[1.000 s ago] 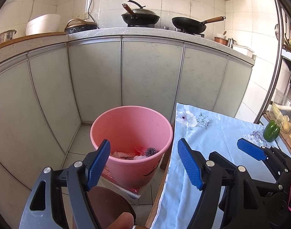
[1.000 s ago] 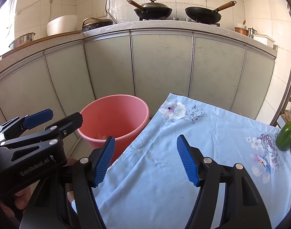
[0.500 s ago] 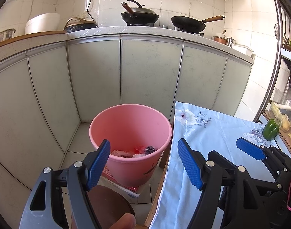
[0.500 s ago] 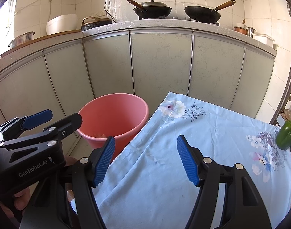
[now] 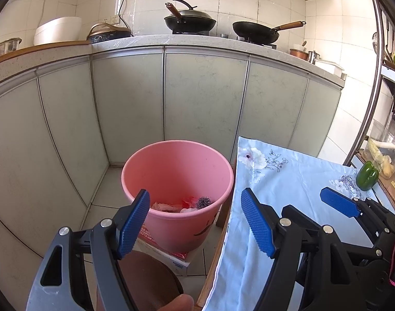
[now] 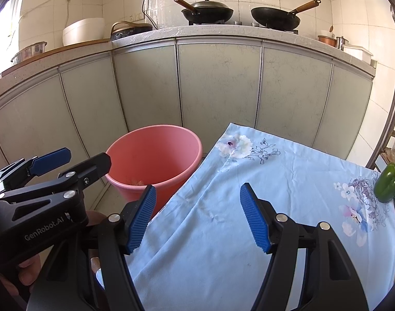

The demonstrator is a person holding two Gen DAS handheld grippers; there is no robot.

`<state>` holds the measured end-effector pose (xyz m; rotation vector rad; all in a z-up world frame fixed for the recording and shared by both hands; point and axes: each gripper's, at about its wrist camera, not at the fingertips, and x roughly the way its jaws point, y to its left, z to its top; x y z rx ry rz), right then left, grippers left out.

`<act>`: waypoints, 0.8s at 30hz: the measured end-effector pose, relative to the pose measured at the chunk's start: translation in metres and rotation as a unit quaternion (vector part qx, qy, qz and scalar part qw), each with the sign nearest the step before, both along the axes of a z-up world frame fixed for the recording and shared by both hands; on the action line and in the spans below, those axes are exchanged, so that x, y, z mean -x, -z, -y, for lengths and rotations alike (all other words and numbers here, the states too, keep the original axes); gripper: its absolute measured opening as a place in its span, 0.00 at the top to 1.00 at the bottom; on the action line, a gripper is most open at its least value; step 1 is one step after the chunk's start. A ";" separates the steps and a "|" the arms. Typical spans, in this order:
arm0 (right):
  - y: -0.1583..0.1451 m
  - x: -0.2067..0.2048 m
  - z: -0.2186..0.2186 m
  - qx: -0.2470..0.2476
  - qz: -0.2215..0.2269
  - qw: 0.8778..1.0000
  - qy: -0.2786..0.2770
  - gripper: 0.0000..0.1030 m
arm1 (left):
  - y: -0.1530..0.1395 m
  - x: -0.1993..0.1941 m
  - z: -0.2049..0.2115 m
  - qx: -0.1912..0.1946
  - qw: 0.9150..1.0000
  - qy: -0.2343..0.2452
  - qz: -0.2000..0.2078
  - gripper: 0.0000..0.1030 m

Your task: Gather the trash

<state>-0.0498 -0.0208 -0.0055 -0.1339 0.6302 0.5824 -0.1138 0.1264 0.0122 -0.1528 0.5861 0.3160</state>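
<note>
Pink bucket (image 5: 177,181) on floor, touching the blue-clothed table's (image 5: 288,181) 9 o'clock edge; trash (image 5: 187,204) lies at its bottom. Left gripper (image 5: 195,223) and right gripper (image 6: 197,217): jaws apart, nothing between them.

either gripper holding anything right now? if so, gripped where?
Nothing held. Left gripper and right gripper both stand open and empty, above the round pink plastic bucket and the light-blue floral tablecloth.

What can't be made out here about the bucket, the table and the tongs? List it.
- Pink bucket: in the right wrist view its near wall hides most of the contents; in the left wrist view the scraps are too small to identify.
- Tablecloth: its near part is covered by the right tongs.
- Box under the bucket: mostly hidden by bucket.
</note>
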 end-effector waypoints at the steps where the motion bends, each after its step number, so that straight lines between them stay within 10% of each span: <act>1: 0.000 0.000 -0.001 0.000 0.000 1.000 0.000 0.34 | 0.000 0.000 0.000 0.000 1.000 -0.001 0.000 0.30; 24: 0.001 0.000 -0.001 0.004 -0.003 1.000 0.000 0.34 | 0.004 -0.003 -0.003 0.004 1.000 -0.011 -0.008 0.35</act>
